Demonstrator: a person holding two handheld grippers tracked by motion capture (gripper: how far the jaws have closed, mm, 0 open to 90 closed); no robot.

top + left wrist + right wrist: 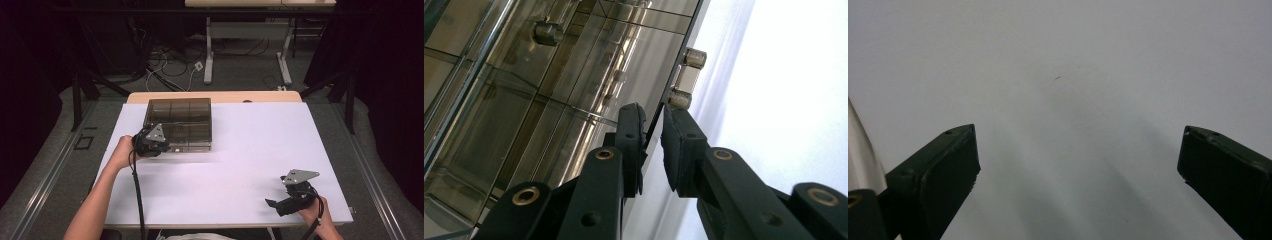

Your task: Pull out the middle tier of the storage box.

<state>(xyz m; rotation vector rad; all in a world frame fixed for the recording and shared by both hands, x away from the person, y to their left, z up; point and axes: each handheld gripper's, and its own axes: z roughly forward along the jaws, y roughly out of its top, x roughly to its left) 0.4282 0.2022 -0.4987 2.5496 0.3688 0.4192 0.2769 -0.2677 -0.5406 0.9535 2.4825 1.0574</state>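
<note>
Left gripper (653,142) pinches box (178,124) lid edge, lying flat.

A white sheet (250,150) is spread over the bench (215,96), whose wooden edge is left uncovered along the far side. A smoky transparent compartment box (178,122) is set flat on the sheet, toward its far left corner. The sheet near and right of the box is left bare.
</note>
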